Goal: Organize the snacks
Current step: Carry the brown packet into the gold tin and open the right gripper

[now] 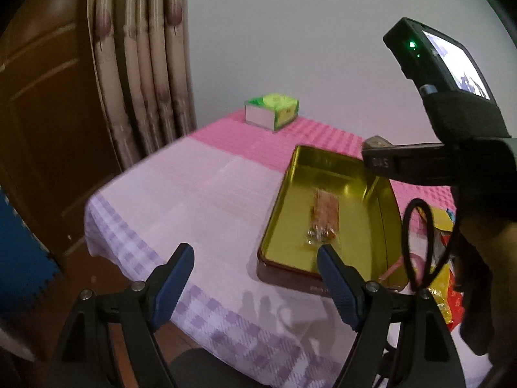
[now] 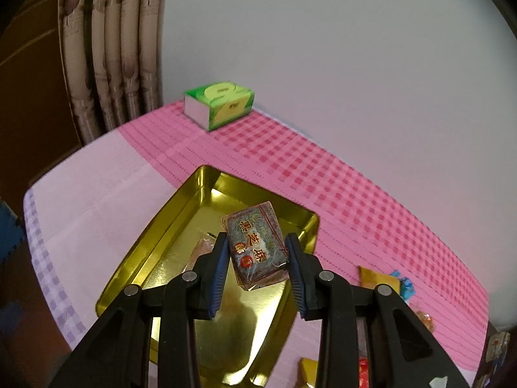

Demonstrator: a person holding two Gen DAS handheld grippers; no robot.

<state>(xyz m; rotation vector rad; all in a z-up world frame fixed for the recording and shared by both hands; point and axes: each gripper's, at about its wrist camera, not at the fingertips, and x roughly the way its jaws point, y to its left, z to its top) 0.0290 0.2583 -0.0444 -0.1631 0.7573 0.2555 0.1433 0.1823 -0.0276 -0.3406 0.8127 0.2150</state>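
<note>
Now, left wrist view: left gripper [image 1: 255, 268] jaws apart, holding nothing, near the gold rectangular metal tin [image 1: 384, 223]; clear-wrapped orange snack [image 1: 324, 218] lies inside.
Right wrist view: right gripper [image 2: 255, 255] jaws clamped on grey-blue wrapped sesame snack block [image 2: 257, 249], above the tin [image 2: 161, 226]; green tissue box [image 2: 219, 105] far left on the surface.

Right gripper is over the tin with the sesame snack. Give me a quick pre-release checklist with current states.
1. Snack held: the right gripper is shut on the sesame snack pack: ok.
2. Pack above the gold tin, not the cloth: ok.
3. Landing spot clear: one clear-wrapped snack already lies mid-tin, with bare floor around it: ok.
4. Left gripper open and outside the tin: ok.
5. Drop height above the tin floor: cannot tell.
6. Remaining snacks still on the tablecloth: not ok, more to move.
</note>
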